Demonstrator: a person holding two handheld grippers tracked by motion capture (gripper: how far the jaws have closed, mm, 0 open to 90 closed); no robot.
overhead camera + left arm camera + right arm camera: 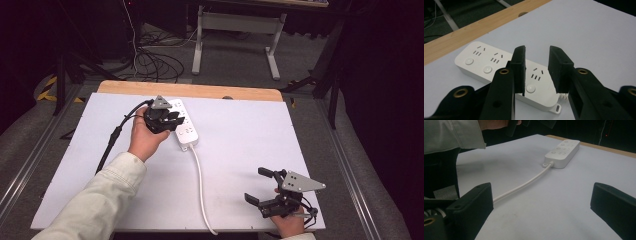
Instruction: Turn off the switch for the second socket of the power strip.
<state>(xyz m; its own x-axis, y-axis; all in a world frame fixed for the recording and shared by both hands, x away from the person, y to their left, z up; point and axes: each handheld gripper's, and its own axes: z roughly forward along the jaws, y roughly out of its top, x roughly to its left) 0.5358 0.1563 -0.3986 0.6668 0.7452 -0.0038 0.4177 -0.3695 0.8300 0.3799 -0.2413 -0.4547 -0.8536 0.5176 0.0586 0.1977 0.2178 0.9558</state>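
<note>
Here, a white table top (240,165) with a bare wooden strip (190,90) along its 12 o'clock edge takes up most of the high view, and the floor beyond holds loose cables (155,62) and a metal stand (235,30).

Next in size is the power strip (184,125), a white plastic bar lying flat toward 11 o'clock of the table's middle, with 3 sets of sockets and 3 round buttons on its face. Its cord (201,185) leaves the near end and runs toward 6 o'clock, off the table edge.

The left gripper (536,72) hangs just above the near end of the power strip, jaws part-way apart with a narrow gap, holding nothing; the last button sits between them in the left gripper view. The right gripper (265,187) rests near 4 o'clock, well apart from the strip, jaws spread wide and empty.

The power strip looks light, rigid and smooth, so it is likely to slide on the table rather than tip. The long sides seem the best place to take it, across its width near the cord end. The cord is soft and would trail and drag behind.
</note>
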